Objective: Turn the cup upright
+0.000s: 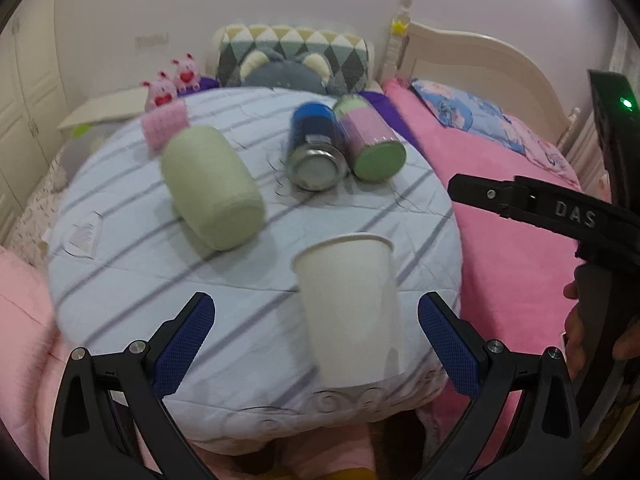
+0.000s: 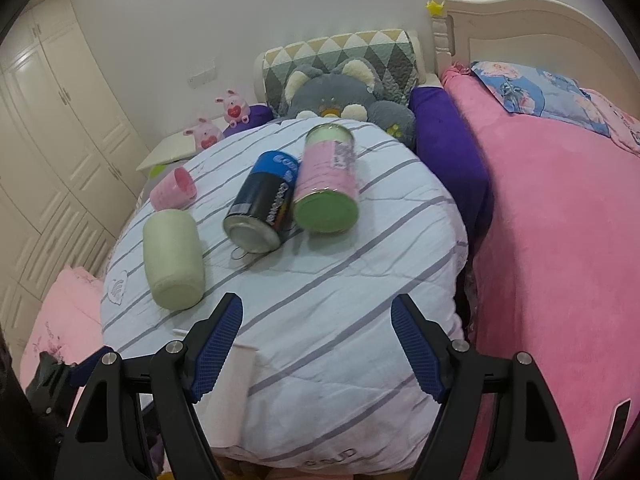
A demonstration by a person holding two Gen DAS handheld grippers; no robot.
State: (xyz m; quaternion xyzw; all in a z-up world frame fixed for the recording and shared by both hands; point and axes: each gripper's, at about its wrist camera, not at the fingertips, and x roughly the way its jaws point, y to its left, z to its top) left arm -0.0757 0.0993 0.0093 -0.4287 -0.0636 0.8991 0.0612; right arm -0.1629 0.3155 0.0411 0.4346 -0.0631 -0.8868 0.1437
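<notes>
A white paper cup point(image 1: 350, 308) stands upright, mouth up, on the striped light-blue quilt point(image 1: 128, 264), between my left gripper's open fingers without touching them. My left gripper point(image 1: 316, 340) is open around it with blue pads. In the right wrist view only a white sliver of the cup point(image 2: 244, 364) shows behind the left finger. My right gripper point(image 2: 316, 344) is open and empty above the quilt's point(image 2: 340, 320) near part; it also shows as a black arm point(image 1: 520, 200) at the right of the left wrist view.
On the quilt lie a pale green cup point(image 2: 172, 260), a small pink cup point(image 2: 174, 190), a blue-black can point(image 2: 262, 208) and a pink-green canister point(image 2: 326, 186). A grey plush toy point(image 2: 340, 96) and pillow sit behind. A pink blanket point(image 2: 560, 260) lies right.
</notes>
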